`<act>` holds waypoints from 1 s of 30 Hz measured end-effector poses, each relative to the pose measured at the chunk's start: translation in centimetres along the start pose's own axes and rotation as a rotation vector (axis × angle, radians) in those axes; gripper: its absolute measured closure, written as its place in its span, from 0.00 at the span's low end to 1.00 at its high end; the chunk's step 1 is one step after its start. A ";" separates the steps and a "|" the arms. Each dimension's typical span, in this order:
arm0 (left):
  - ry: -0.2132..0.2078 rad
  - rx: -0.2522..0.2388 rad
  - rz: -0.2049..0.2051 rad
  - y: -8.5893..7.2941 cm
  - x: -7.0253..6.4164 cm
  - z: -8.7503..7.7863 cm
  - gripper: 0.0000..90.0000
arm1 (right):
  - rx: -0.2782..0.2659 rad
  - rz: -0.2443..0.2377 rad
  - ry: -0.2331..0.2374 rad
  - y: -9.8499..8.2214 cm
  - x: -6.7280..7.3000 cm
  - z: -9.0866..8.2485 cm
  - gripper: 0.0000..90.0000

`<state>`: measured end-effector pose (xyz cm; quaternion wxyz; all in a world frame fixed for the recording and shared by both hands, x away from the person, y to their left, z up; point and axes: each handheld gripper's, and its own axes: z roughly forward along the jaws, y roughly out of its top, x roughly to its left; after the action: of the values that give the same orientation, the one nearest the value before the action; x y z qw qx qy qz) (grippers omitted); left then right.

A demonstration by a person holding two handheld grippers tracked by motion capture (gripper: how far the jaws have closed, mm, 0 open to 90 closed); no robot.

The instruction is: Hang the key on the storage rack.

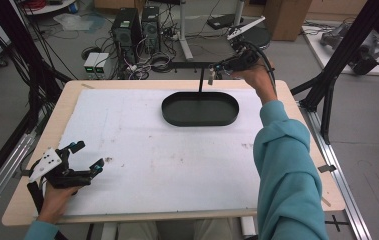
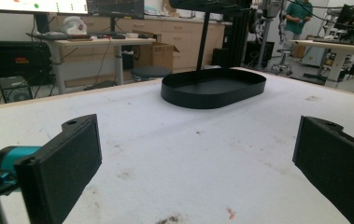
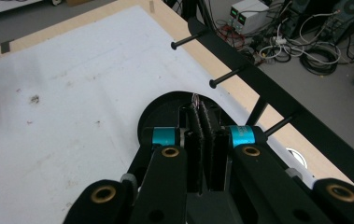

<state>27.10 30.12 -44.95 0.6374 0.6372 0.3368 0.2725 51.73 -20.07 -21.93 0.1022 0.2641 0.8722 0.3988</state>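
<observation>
A tiny thing with thin pinkish strands [image 3: 195, 99] peeks out at the tips of the right claw [image 3: 204, 112], whose jaws are pressed together on it; too small to name. In the high view that right claw [image 1: 216, 67] sits at the upper middle of the frame, above the far rim of the black oval tray [image 1: 200, 118] and right by the top of the black stand post [image 1: 201, 82] that rises from the tray. In the right gripper view a black bar with short pegs [image 3: 191, 40] crosses the upper right, all pegs bare. So my read: the item is picked up and carried to the rack, but hanging it on a peg is yet to do. Down at the lower left of the high view, the left claw [image 1: 88, 157] hovers spread wide over the white counter [image 1: 152, 165], pinching nothing, well apart from the tray.
</observation>
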 end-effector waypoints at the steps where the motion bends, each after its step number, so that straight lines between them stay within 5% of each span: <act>1: 0.001 0.004 0.001 -0.1 0.0 0.0 0.02 | 0.009 0.004 -0.001 0.0 -0.1 0.2 0.99; 17: 0.037 -0.001 0.078 -0.9 -0.9 -0.3 0.02 | 0.087 0.035 -0.045 -0.7 -1.9 2.3 0.99; 30: 0.055 -0.050 0.062 -1.1 -0.8 -0.8 0.02 | 0.136 0.077 -0.102 -0.8 -2.2 3.5 0.99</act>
<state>25.91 29.98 -45.94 0.6349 0.6234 0.3273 0.3182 54.59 -19.43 -24.96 0.1128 0.3235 0.8803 0.3281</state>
